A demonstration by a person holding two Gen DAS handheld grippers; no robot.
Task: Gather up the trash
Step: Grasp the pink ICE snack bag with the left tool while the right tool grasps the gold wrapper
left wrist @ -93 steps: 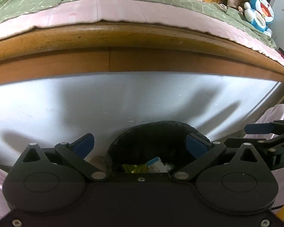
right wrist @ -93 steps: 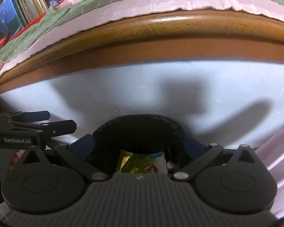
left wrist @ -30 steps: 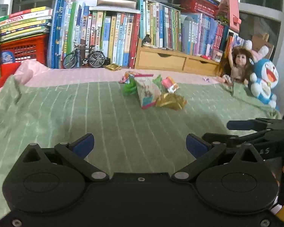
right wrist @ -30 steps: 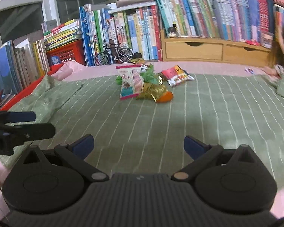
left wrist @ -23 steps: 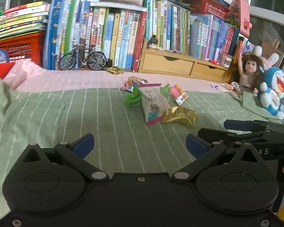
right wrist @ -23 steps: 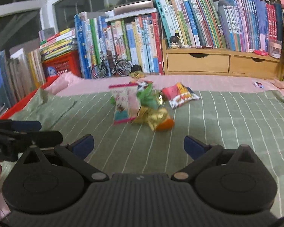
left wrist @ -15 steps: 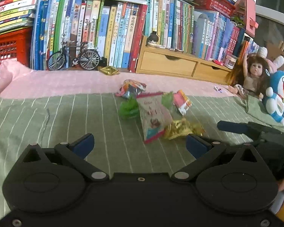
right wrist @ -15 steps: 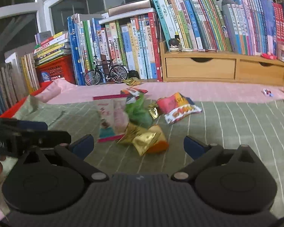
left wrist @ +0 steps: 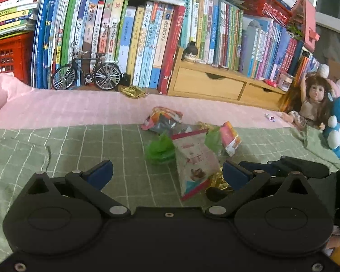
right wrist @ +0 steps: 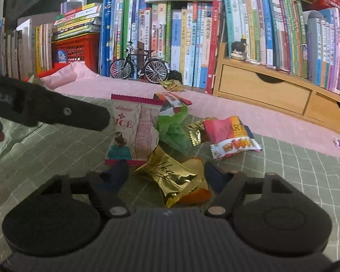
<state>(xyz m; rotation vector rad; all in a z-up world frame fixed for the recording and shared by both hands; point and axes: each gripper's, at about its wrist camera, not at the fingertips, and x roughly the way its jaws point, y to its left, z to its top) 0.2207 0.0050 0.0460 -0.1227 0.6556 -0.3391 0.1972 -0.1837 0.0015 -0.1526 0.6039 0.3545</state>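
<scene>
Through the left wrist camera we are looking over the left gripper, whose jaws are standing wide apart with nothing pressed between them. The pink paper snack bag is lying on the green checked blanket between the two blue fingertips, nearer the right-hand one, touching neither. A crumpled green plastic wrapper is sitting just left of the bag, a gold foil wrapper is peeking out at the bag's lower right, and a pink and orange packet is lying beyond. The right gripper is reaching in from the right edge, just beside the pile. Behind, a pink sheet, a model bicycle, a row of books, a wooden drawer unit and a doll are lining the far side.

Through the right wrist camera we are seeing the right gripper with its jaws partly drawn in, having just been closing. The shiny, creased gold foil wrapper is lying between the fingertips, over an orange piece; we cannot tell whether the pads are pressing it yet. The pink paper snack bag is lying just beyond, flat and torn along one side, with the left gripper crossing in front of its left edge. The green plastic wrapper and the pink and orange packet are lying behind the foil.
</scene>
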